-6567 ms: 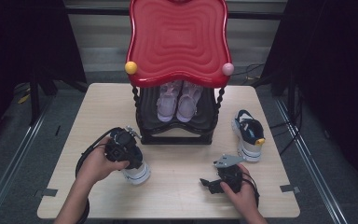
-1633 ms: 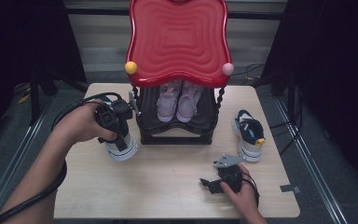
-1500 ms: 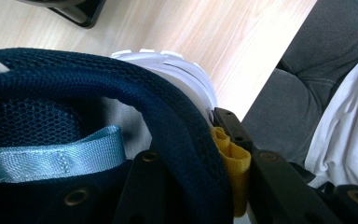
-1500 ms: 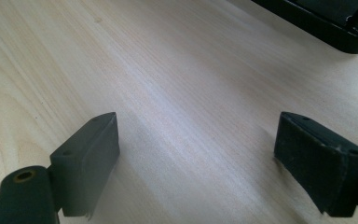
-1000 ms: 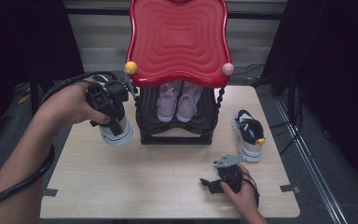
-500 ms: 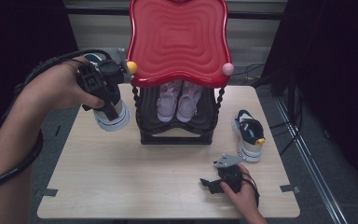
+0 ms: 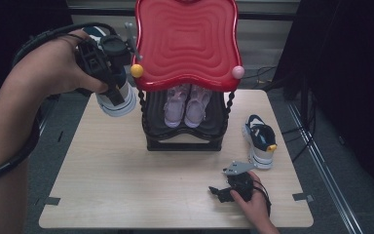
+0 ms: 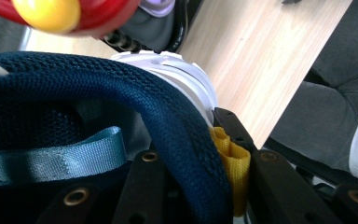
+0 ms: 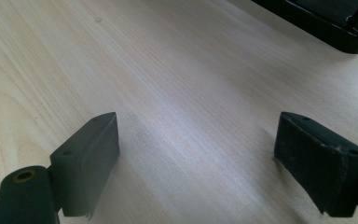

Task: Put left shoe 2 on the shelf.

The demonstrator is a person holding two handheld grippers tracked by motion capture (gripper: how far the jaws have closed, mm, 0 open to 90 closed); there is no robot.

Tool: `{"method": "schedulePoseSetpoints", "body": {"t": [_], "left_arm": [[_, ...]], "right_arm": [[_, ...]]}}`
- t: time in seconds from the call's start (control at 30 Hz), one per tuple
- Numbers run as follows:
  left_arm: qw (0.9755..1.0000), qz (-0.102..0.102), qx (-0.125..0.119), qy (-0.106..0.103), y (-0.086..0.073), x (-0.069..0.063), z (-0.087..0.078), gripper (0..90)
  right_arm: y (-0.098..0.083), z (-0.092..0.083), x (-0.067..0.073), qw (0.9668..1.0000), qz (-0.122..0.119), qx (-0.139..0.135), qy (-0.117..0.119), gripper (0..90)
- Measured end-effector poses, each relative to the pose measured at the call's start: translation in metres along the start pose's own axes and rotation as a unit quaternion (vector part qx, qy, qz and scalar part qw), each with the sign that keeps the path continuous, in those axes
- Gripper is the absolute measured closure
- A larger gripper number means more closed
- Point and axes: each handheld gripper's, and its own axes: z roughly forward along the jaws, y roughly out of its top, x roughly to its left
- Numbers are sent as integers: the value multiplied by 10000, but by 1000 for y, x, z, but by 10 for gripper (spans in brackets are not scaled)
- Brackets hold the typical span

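Observation:
A navy sneaker with a white sole (image 7: 118, 99) hangs in the air at the left corner of the red wavy shelf top (image 7: 187, 39). My left gripper (image 7: 113, 90) is shut on its heel collar. In the left gripper view the jaws pinch the navy mesh collar (image 8: 168, 116) and a yellow pull tab (image 8: 230, 156), with my left gripper (image 8: 205, 179) just under the shelf's yellow knob (image 8: 46, 14). The matching sneaker (image 7: 259, 139) lies on the table to the right of the shelf. My right gripper (image 7: 219, 191) rests on the table near the front, open; its jaws (image 9: 196, 154) frame bare wood.
A pair of pink shoes (image 7: 187, 100) sits on the shelf's black lower tier (image 7: 185, 141), under the red top. A yellow knob (image 7: 137, 70) and a pink knob (image 7: 238, 72) mark its front corners. The wooden table (image 7: 126, 185) ends at dark floor on both sides.
My left gripper has lifted the sneaker off the table and carried it up and away, to the height of the red top's left corner. The right gripper has stayed put.

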Motion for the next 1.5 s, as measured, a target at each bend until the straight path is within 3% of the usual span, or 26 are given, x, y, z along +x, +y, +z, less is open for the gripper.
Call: {"method": "schedulePoseSetpoints", "body": {"t": [0.23, 0.33, 0.63, 0.87, 1.13, 1.5], "left_arm": [[9995, 148, -198, 171, 14, -6, -13, 746], [9991, 310, -158, 230, 21, -7, -18, 746], [9977, 509, -173, 407, 44, -8, -23, 746], [9949, 798, -204, 579, 61, -6, -27, 747], [9932, 914, -198, 693, 79, -2, -22, 746], [9883, 1279, -169, 812, 100, 10, -10, 746]], "right_arm": [[0, 0, 0, 10000, -1, -2, 0, 136], [0, 0, 0, 10000, 3, -14, -1, 136], [0, 0, 0, 10000, 3, -15, -1, 136], [0, 0, 0, 10000, -3, -15, -2, 136], [0, 0, 0, 10000, -3, -14, -1, 136], [0, 0, 0, 10000, 2, -8, -1, 136]]}}
